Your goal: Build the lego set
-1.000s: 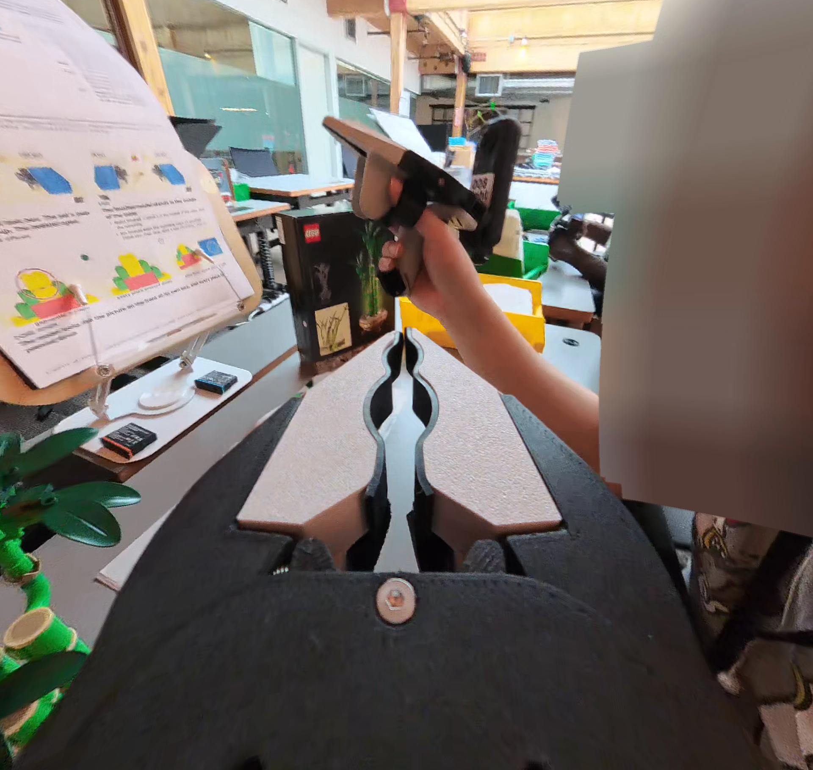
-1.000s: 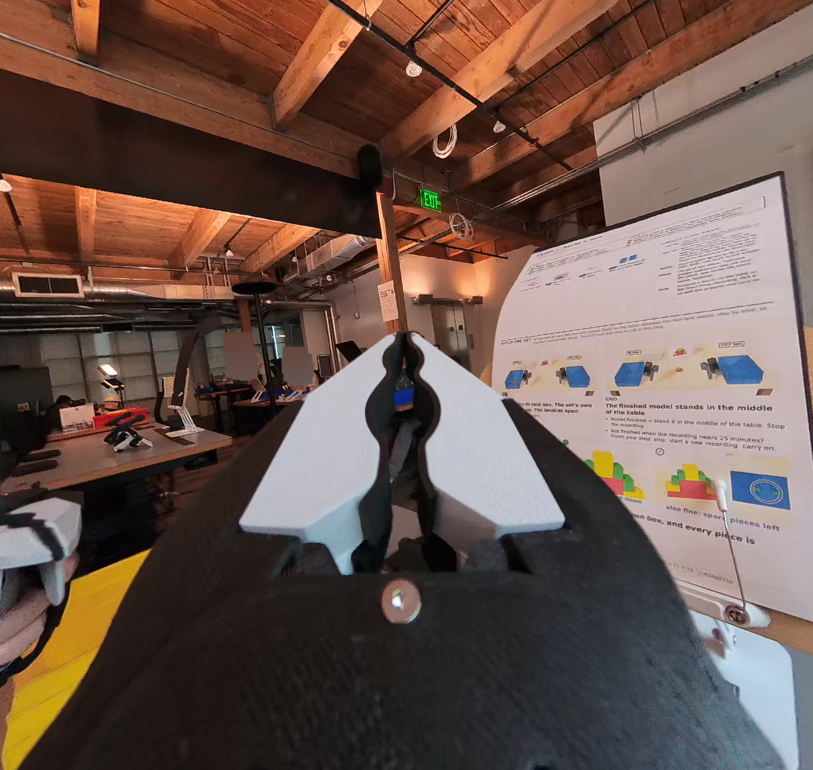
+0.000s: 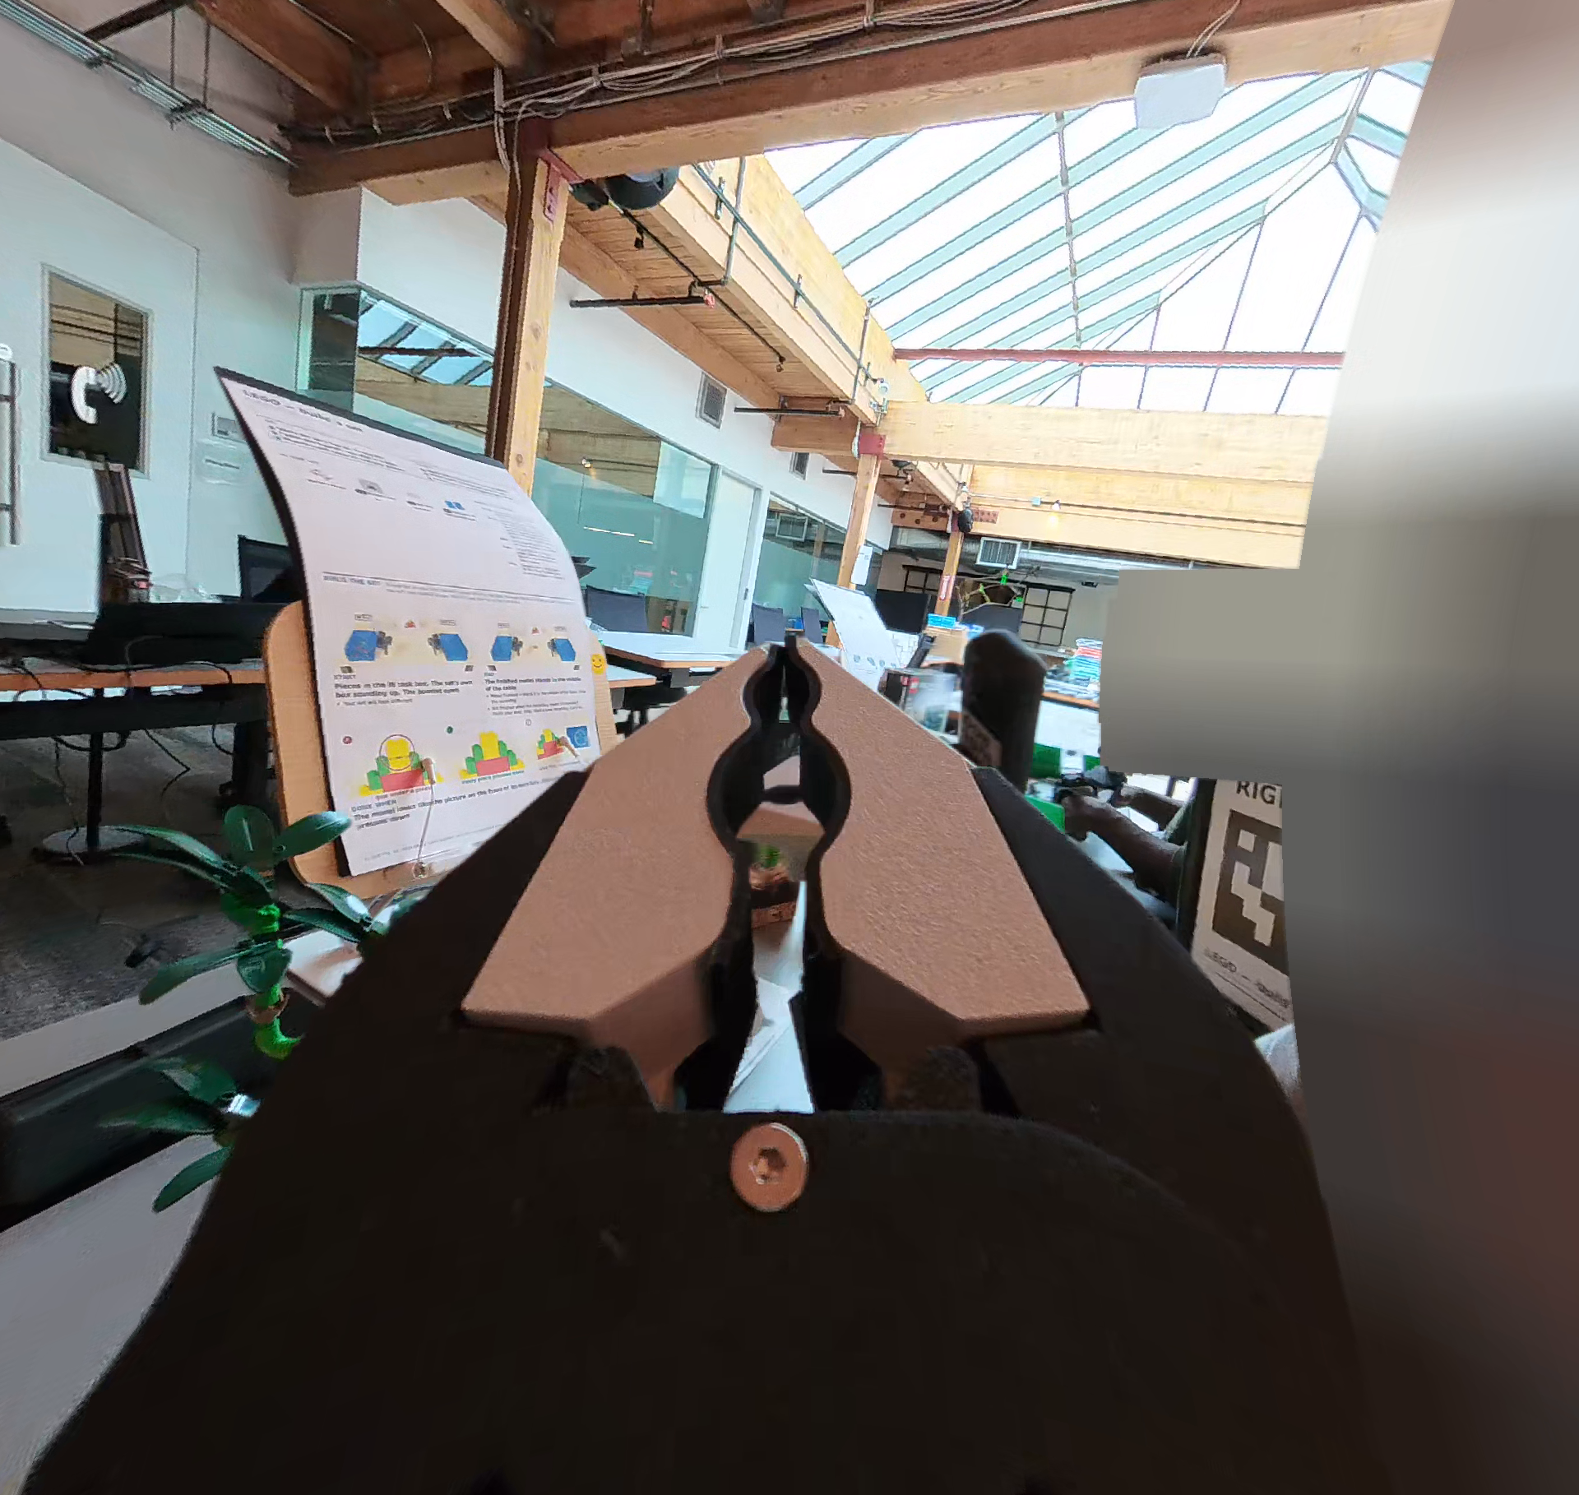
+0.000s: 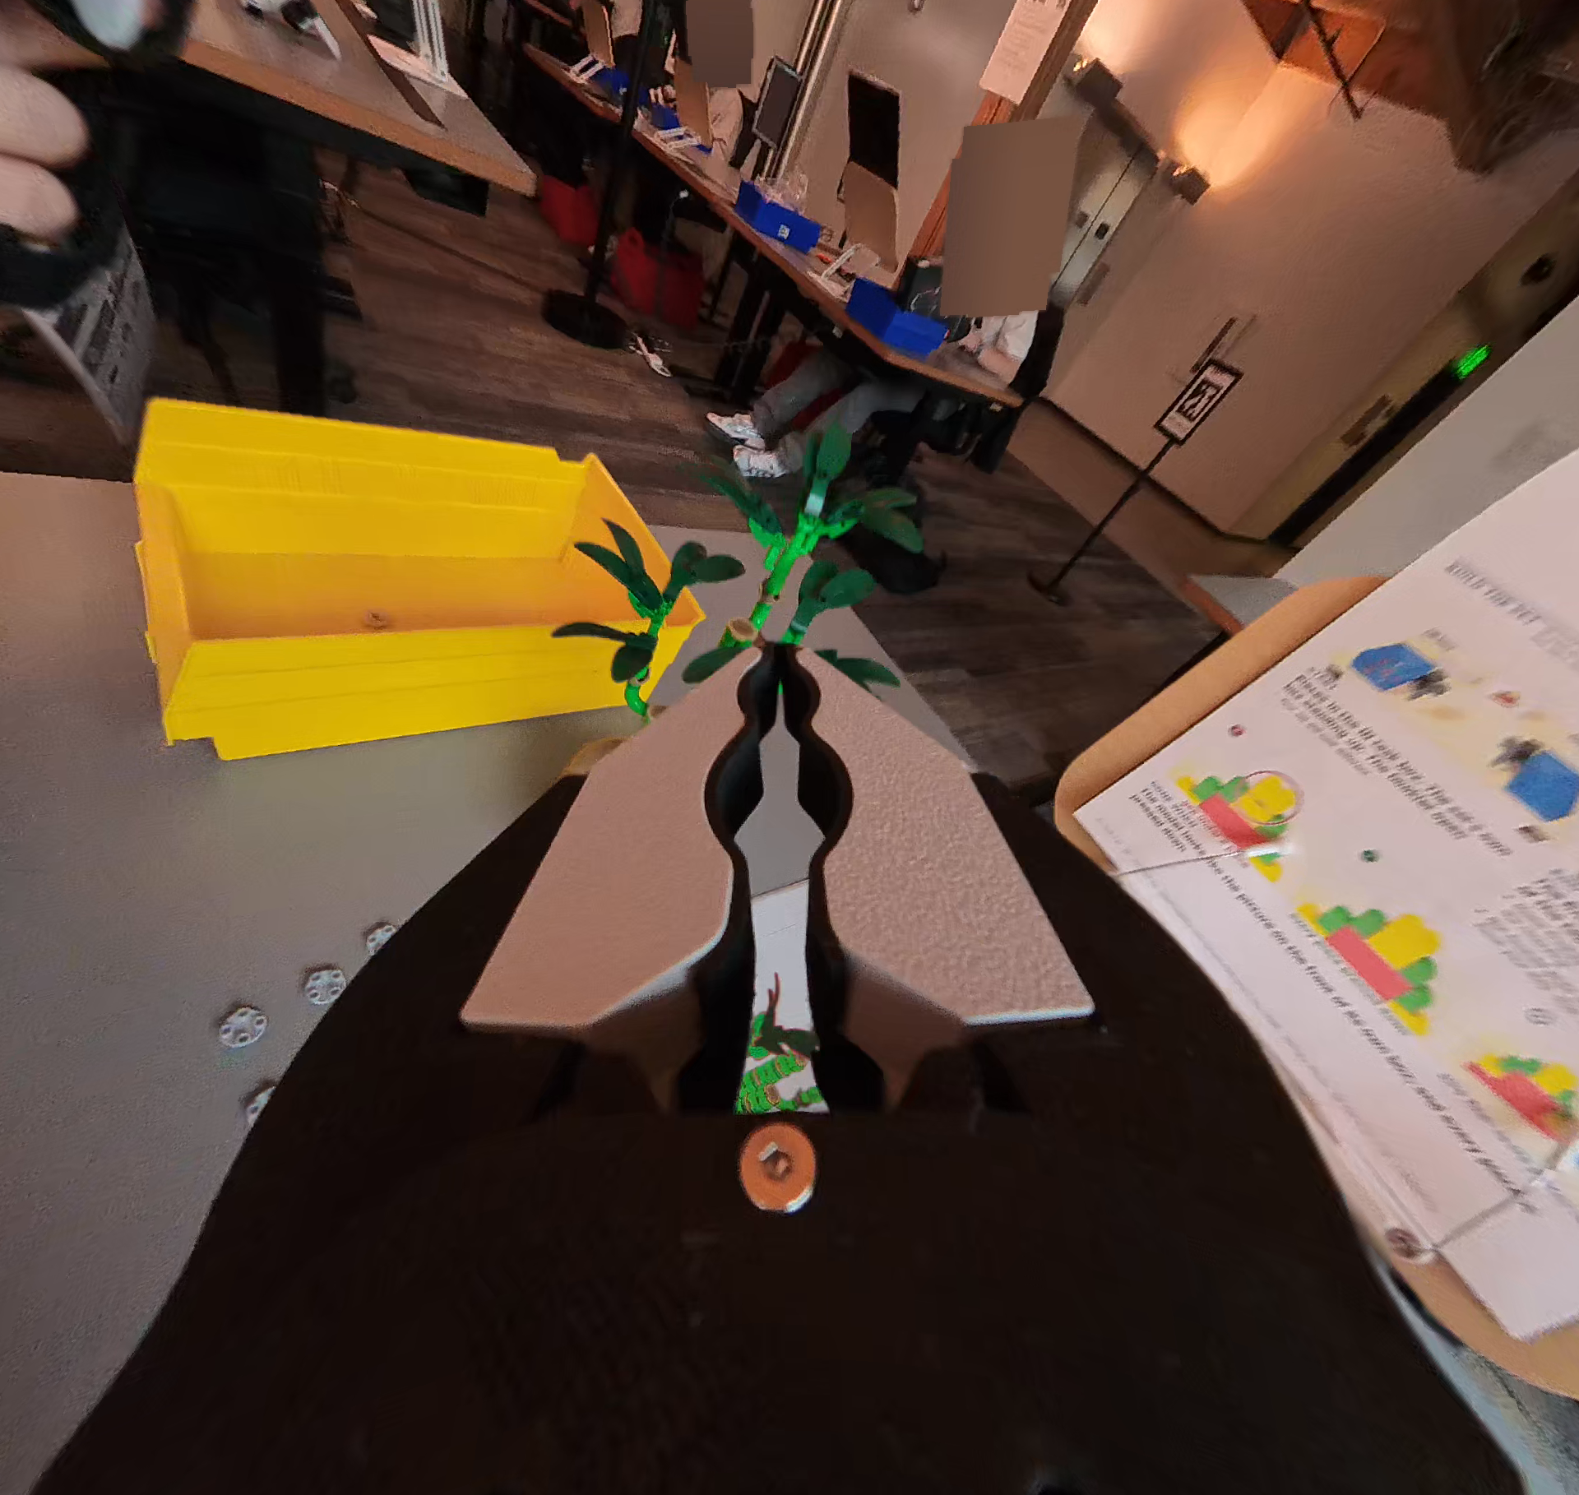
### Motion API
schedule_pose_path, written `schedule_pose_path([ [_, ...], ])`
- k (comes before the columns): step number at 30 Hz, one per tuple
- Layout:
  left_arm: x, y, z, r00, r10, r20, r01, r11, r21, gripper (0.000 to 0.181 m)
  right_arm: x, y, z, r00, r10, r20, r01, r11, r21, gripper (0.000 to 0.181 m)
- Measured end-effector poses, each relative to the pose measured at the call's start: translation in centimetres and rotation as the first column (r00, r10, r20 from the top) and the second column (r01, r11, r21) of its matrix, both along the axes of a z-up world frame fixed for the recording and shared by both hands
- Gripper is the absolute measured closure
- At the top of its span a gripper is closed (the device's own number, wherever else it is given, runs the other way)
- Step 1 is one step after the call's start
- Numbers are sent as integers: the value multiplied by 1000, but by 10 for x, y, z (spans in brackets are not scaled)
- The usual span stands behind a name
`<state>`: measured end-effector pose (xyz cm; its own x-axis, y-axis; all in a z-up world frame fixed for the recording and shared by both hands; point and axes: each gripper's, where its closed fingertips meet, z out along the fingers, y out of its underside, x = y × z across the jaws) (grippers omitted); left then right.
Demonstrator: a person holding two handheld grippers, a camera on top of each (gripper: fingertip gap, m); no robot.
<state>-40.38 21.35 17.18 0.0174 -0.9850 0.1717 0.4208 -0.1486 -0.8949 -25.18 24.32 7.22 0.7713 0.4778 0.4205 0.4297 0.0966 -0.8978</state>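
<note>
Basically both grippers are up off the work and holding nothing. Left gripper (image 3: pixel 788 649) has its jaws pressed together at the tips, empty, and it's aimed level across the room, so its camera mostly catches ceiling and far desks. Right gripper (image 4: pixel 779 658) is the same: tips meeting, nothing between them, tilted down toward the table (image 4: pixel 77 813).

The lego plant (image 4: pixel 769 548), green stalks and dark leaves, stands just past the right gripper's tips. To the left gripper's lower left the same leaves (image 3: pixel 256 899) poke in at the frame edge. My read: the model is parked mid-table so either gripper can reach it.

The yellow bin (image 4: pixel 359 582) sits ahead-left of the right gripper, next to the plant, looking nearly empty. A few small clear round pieces (image 4: pixel 242 1027) lie on the table at the right gripper's near left. The instruction sheet (image 4: pixel 1367 899) on its wooden stand leans to the right gripper's right, presumably kept in sight for reference.

Hidden: the plant's base and pot are behind the right gripper's fingers. A printed page shows only as a sliver through the jaw gap. Can't tell whether the build is complete.
</note>
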Motion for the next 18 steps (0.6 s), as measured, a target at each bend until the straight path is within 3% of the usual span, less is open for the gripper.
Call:
schedule_pose_path([
  [1,-2,-1,1,1000,-14,7,14,1000,-4,181,-2,-9,8,1000,0,2,0,1000,19,181],
  [5,-7,-3,5,998,-58,33,58,998,-23,181,-2,-22,6,1000,-5,4,5,1000,2,181],
  [8,-5,-9,6,995,-94,34,95,995,-24,181,30,-10,-30,990,-115,80,117,993,-13,181],
  [13,3,-16,3,994,-110,10,110,994,-13,181,121,2,-100,916,-388,101,378,919,108,181],
  [18,15,-12,-3,994,-110,-18,110,994,-22,181,159,5,-162,835,-472,282,429,880,203,181],
])
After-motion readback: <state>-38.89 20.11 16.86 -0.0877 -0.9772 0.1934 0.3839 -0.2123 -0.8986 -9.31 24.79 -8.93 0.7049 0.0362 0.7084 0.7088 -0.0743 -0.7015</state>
